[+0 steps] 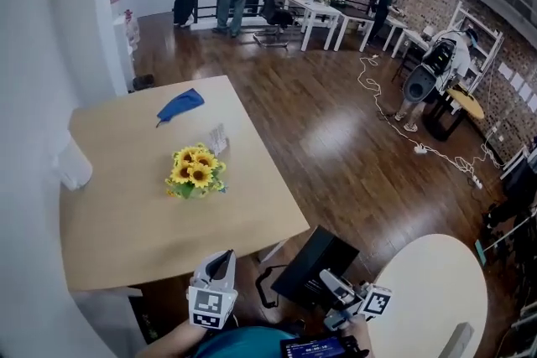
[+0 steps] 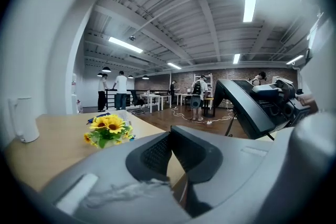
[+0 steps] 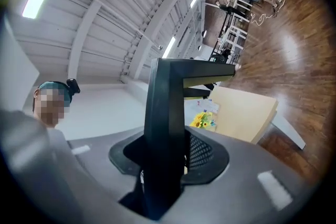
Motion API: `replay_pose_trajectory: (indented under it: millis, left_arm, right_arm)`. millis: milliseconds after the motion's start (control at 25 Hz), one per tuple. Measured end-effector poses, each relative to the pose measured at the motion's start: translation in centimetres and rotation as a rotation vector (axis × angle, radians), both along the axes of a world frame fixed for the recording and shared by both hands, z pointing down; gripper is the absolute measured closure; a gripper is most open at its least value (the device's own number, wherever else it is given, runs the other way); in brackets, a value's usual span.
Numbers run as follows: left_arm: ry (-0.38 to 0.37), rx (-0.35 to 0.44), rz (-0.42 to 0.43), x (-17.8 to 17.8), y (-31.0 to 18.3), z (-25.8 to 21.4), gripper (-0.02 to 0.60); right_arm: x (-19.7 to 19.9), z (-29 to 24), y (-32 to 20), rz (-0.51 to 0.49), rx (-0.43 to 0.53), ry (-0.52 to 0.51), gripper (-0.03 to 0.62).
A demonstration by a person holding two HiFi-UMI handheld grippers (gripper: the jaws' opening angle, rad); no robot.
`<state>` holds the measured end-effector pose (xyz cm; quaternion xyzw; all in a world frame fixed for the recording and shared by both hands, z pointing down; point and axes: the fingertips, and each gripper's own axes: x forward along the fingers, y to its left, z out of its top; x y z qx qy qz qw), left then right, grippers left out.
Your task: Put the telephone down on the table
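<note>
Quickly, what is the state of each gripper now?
Left gripper: jaws closed, nothing between them.
Right gripper: jaws closed on the telephone.

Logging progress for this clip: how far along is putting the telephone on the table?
Done: the telephone is picked up, clamped in the right gripper's fingers. In hand: it hangs in the air between the wooden table and the round white table, over neither. Left: bring it over a tabletop, set it down, release. The left gripper holds nothing.

Sunflowers (image 1: 195, 170) on table (image 1: 126, 214), telephone (image 1: 312, 262) off it
</note>
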<state>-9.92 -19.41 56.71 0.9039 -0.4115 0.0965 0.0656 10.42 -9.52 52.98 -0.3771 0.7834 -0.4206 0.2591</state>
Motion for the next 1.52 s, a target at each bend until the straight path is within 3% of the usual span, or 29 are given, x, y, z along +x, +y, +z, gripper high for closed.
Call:
replay_pose_trajectory:
  millis: [360,680,1040,1520]
  left_arm:
    - [0.023,-0.026,-0.159,-7.7,-0.6,0.0,0.568]
    - [0.013,-0.05,-0.27,-11.1,-3.3,0.6,0.568]
    - [-0.031,-0.067,-0.338,-10.9,-9.0,1.7,0.568]
    - [-0.125,-0.114,-0.287,-5.6,-14.9,3.5,0.566]
  right_arm:
    - [-6.6,0.2,-4.8,-0.177,-0.026,0.04,0.444]
    - [-9.0,2.7,-11.6,-0.301,-0.049,0.033,0.444]
    - [-8.6,7.1,-20.4,-0.465,-0.105,0.039,0.444]
    - [-6.8,14.9,-29.8,-0.633,-0.19,0.056,0.444]
